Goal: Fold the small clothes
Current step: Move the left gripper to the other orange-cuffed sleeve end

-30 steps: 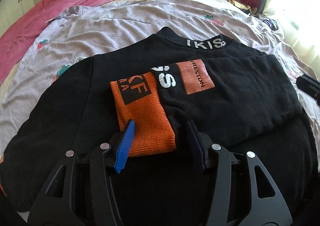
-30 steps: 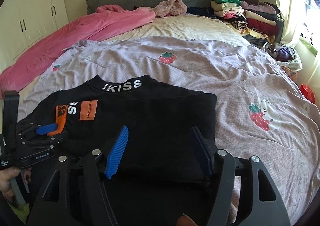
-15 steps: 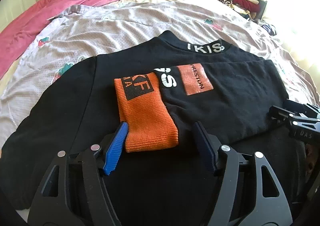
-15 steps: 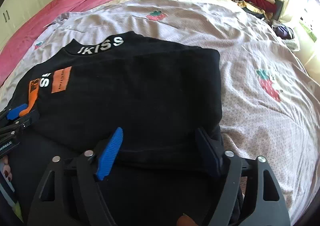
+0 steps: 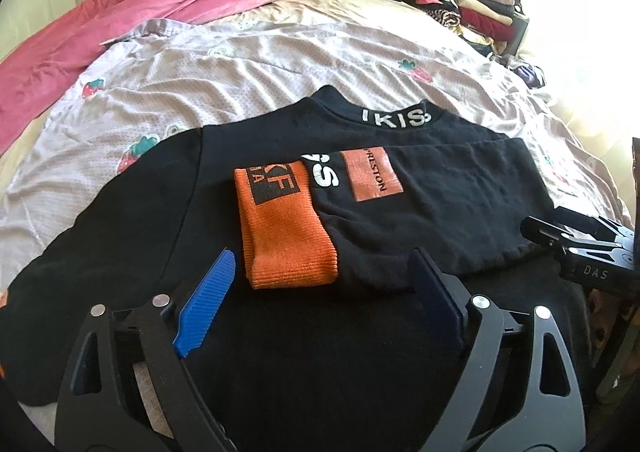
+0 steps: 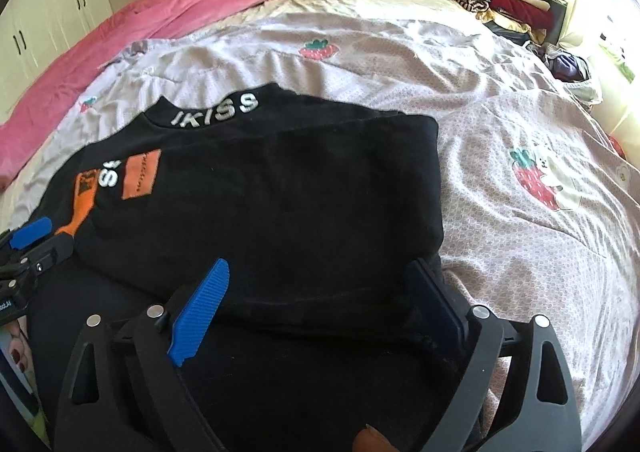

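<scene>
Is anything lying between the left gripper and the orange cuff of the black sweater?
Nothing visible. The left gripper is open, and the orange cuff lies just past its fingertips on the black sweater.

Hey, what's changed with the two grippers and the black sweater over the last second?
Both grippers have just been opening. The left gripper spread its jaws away from the orange cuff, which now lies free between them. The right gripper widened over the folded edge of the black sweater, pads clear of it. The sweater stayed folded on the bedspread, sleeve laid across its front.
</scene>
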`<act>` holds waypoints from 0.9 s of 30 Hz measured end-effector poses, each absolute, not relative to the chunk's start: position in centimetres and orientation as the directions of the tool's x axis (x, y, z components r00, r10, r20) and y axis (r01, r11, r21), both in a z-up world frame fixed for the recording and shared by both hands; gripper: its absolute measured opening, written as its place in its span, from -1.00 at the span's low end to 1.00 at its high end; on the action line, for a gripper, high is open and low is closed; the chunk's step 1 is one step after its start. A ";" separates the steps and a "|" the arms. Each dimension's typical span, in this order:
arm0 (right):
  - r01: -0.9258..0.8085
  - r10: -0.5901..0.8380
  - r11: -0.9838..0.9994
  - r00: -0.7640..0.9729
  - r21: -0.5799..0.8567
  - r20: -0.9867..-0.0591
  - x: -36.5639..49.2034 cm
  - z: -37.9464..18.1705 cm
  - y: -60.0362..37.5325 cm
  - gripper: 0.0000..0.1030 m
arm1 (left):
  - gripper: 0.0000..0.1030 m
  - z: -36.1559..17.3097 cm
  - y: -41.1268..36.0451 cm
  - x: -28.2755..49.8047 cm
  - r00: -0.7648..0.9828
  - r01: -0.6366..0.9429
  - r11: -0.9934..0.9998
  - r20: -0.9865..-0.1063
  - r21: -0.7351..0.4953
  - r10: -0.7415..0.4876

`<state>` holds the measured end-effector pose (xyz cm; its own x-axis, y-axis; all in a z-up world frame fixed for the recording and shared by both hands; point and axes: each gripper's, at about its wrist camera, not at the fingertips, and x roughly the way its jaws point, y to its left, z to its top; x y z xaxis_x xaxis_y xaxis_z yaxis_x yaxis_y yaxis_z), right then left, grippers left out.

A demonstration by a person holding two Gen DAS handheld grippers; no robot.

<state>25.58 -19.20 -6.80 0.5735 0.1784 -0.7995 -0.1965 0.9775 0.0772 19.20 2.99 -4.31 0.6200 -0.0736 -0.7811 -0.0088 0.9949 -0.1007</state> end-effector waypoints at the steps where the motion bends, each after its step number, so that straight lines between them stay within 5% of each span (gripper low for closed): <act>1: -0.199 0.186 0.976 0.579 0.084 -0.794 25.4 -6.5 -19.2 0.77 | 0.60 -4.1 3.0 19.1 0.622 -0.010 0.995 -0.779 -0.100 -0.072; 8: -0.205 0.229 0.971 0.624 0.125 -0.748 24.1 -4.8 -19.4 0.87 | 0.81 -3.4 3.6 17.8 0.625 -0.028 0.996 -0.779 -0.088 -0.052; 27: -0.315 0.341 0.936 0.699 0.158 -0.629 18.5 0.6 -14.5 0.91 | 0.81 0.0 8.8 12.9 0.676 -0.126 0.986 -0.737 -0.113 0.001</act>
<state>18.53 -14.46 0.61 0.6991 0.3408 -0.6286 -0.3146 0.9360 0.1577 12.93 8.80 0.02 0.6764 0.0014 -0.7365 -0.1256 0.9856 -0.1135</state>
